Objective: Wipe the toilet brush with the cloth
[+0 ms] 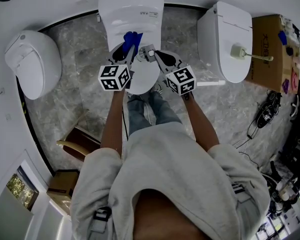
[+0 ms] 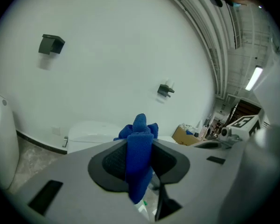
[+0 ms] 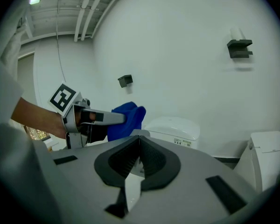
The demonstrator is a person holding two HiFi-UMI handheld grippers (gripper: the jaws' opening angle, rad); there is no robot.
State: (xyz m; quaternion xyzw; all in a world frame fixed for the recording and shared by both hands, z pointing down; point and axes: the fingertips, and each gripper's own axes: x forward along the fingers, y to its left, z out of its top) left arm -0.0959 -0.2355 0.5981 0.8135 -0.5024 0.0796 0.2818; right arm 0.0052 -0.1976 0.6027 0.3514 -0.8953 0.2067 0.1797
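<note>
Grey veined marble floor [image 1: 85, 84], white curved wall [image 1: 50, 4]. Three white toilets: the middle one [image 1: 131, 9] just beyond both your jaws, one [image 1: 32, 61] well left of them, one [image 1: 225, 39] to their right. Pale long-handled toilet brush [image 1: 250, 55]: lying on that right toilet's lid, well apart from your jaws. Brown cardboard box [image 1: 267, 49] beyond it. Your left gripper [image 2: 140, 148]: jaws clamped on a bunched blue cloth [image 2: 140, 136]. Your right gripper [image 3: 140, 141]: jaws closed together, nothing between them, just beside the cloth.
</note>
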